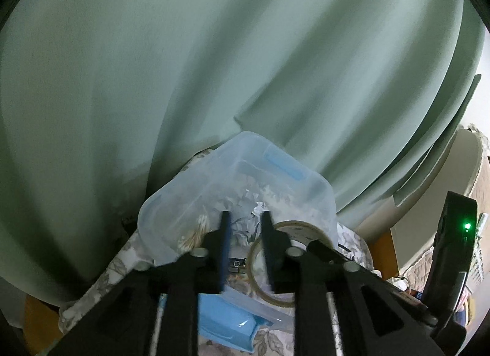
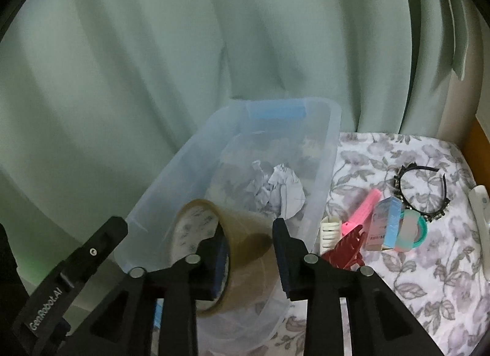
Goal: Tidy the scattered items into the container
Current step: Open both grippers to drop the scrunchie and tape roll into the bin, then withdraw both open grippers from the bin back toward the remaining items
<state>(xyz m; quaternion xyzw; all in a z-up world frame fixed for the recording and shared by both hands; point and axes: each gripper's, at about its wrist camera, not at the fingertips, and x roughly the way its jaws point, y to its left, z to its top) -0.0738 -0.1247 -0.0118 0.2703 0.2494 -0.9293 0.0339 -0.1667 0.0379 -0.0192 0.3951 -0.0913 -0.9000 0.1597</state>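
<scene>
A clear plastic container [image 2: 324,153] stands on a floral cloth with crumpled paper [image 2: 281,187] inside; it also shows in the left wrist view [image 1: 171,202]. My right gripper [image 2: 249,239] is shut on a brown tape roll [image 2: 245,233] and holds it over the container's near end. The tape roll shows in the left wrist view [image 1: 306,229], right of my left gripper [image 1: 245,227], which is open and empty just in front of the container. Scattered to the right lie a pink comb [image 2: 364,206], a red hair claw [image 2: 346,248], a small box [image 2: 386,224] and a black headband [image 2: 428,190].
A green curtain [image 2: 153,65] hangs right behind the container. A blue lid [image 1: 226,322] lies under my left gripper. A teal tape ring [image 2: 413,227] and a white comb [image 2: 329,230] lie by the box. A white object [image 2: 482,212] lies at the far right edge.
</scene>
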